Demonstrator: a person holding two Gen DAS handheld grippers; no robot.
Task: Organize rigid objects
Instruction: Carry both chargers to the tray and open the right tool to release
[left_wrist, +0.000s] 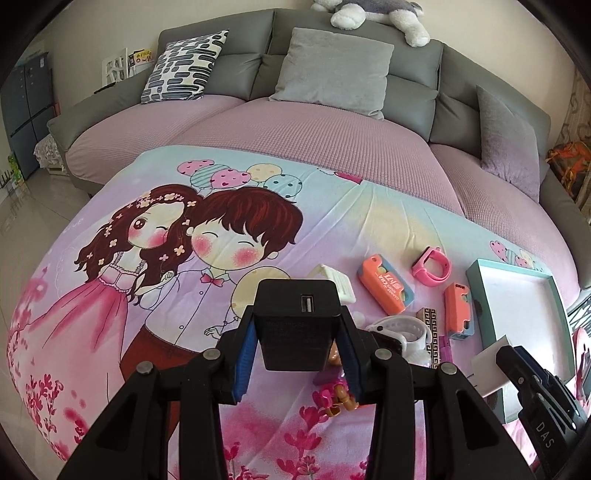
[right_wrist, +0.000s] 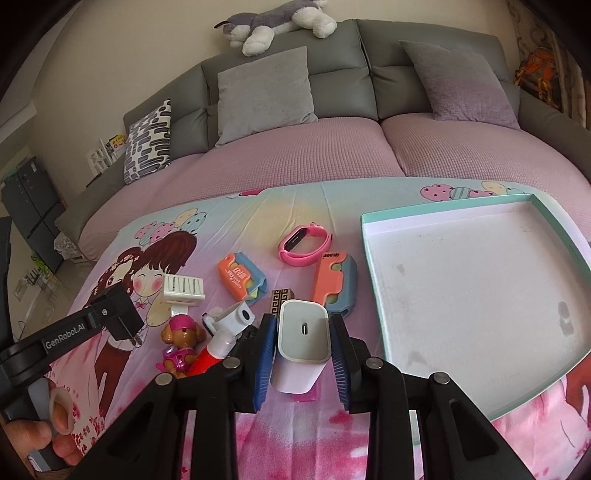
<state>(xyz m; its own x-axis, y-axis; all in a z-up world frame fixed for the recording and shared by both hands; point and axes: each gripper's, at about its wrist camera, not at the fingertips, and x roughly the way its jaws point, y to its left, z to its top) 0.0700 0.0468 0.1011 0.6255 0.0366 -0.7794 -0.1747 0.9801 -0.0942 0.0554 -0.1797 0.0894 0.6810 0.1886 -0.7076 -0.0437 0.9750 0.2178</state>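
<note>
Each wrist camera sits just behind its own claw, looking steeply down and forward over the cartoon-printed cloth (left_wrist: 258, 206) toward the grey sofa (right_wrist: 424, 48), and both close views share the scattered toys and teal-rimmed tray (right_wrist: 373, 218).

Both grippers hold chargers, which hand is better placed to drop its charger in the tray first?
Right. The right gripper with the white charger sits beside the empty tray; the left gripper with the black charger is farther away.

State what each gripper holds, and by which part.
Left gripper: black charger, clamped across its side faces. Right gripper: white charger, also clamped across its sides.
</note>
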